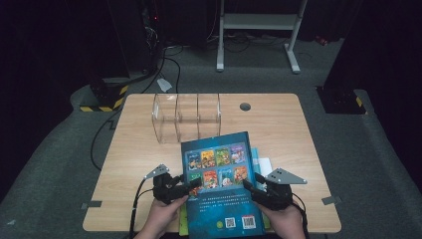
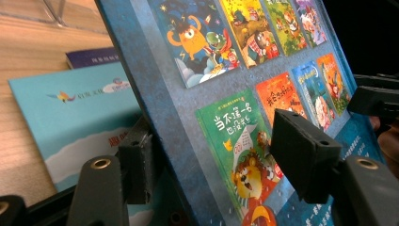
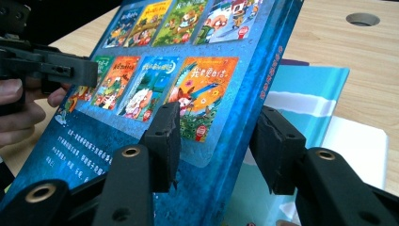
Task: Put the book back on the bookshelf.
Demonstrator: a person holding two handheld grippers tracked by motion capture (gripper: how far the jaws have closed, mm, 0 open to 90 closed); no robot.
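A pale wooden table with rounded corners stands on grey carpet in a dark room, and at its 6 o'clock edge a stiff, glossy blue book with small cartoon covers printed on its back is held tilted up off a flat stack of thinner books. The left gripper, at the book's 9 o'clock edge, has that edge between its jaws with the top pad clear of the cover, while the right gripper, at 3 o'clock, clamps the spine edge. Farther off at 12 o'clock stands a clear plastic rack, its three slots empty, with bare wood around it and a round cable hole at 1 o'clock.
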